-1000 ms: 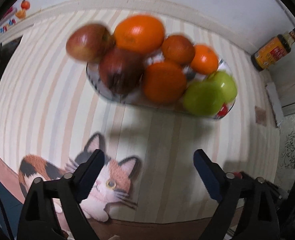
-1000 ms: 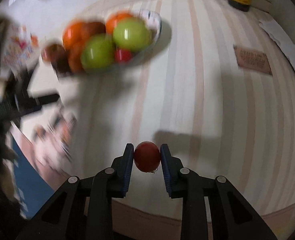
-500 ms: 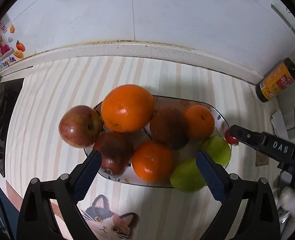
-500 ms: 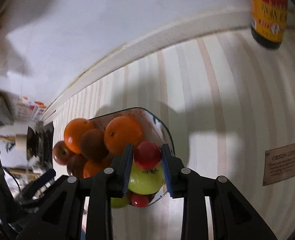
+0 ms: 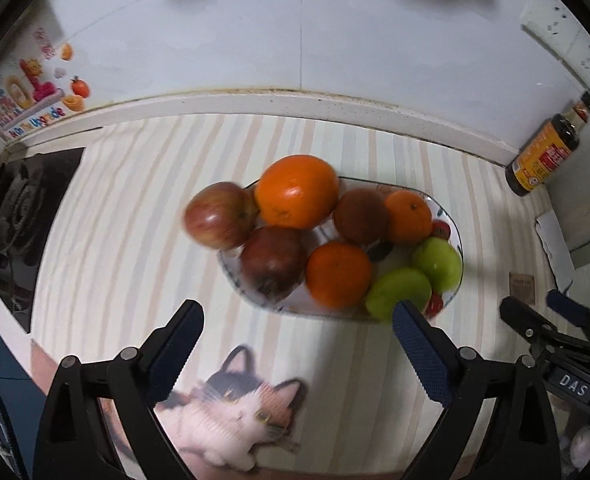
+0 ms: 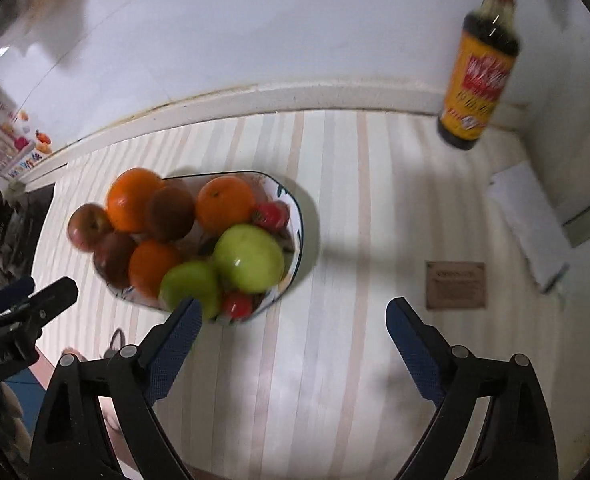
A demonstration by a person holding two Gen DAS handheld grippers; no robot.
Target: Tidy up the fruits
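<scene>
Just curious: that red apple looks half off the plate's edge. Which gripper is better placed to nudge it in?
Probably the left gripper: open, facing the plate, on the apple's side. The right gripper, also open, sits past the opposite end.

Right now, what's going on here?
A person with two handheld grippers is sorting fruit. Both the left gripper and right gripper are open and empty, hovering over the counter short of the plate. The plate holds oranges, apples and two small red fruits.
</scene>
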